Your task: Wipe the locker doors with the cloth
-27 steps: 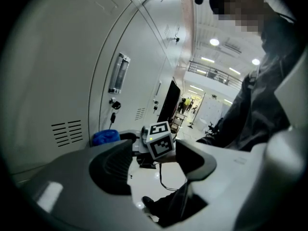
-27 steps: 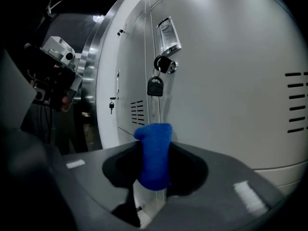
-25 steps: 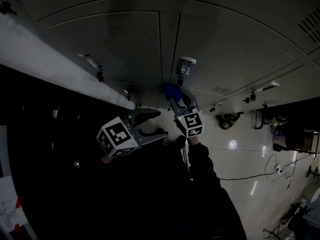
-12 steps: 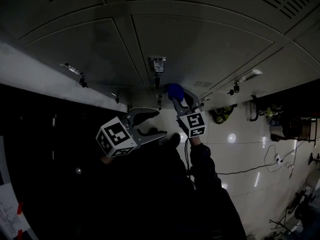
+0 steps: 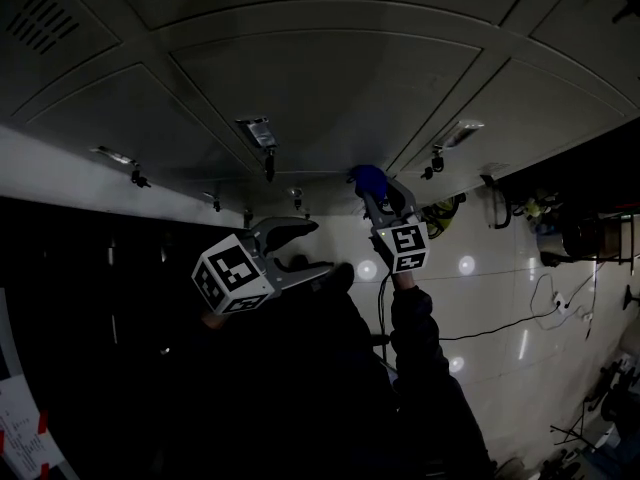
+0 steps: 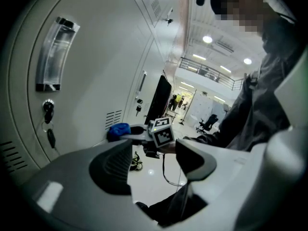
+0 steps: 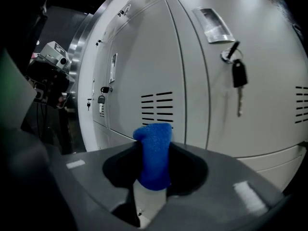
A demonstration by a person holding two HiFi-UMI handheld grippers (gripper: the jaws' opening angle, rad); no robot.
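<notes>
Item 1: blue cloth (image 7: 153, 148), fuzzy fabric bunched into a short thick roll. It is clamped between the jaws of the right gripper (image 5: 374, 187), which press on its lower half from both sides. The long axis runs along the jaws and the free end points straight out of them at the lockers. In the right gripper view the roll stands upright, with its tip in front of a set of black vent slots (image 7: 157, 108). From the left gripper view the roll sits right at the door face; whether it touches cannot be told

Item 2: pale grey metal locker doors (image 7: 139, 47), a bank of tall panels with narrow seams. The door to the right of the cloth carries a clear plastic label holder (image 7: 211, 25) and, below it, a lock with a dark-headed key (image 7: 237, 76) hanging down

Item 3: left gripper (image 5: 320, 246), grey jaws standing wide apart with nothing between them. It is held back from the lockers, level with the person's dark sleeve (image 5: 420, 338), and its camera looks across at the right gripper

Item 4: glossy pale tiled floor (image 5: 500, 288), with a thin black cable (image 5: 495, 329) trailing across it
</notes>
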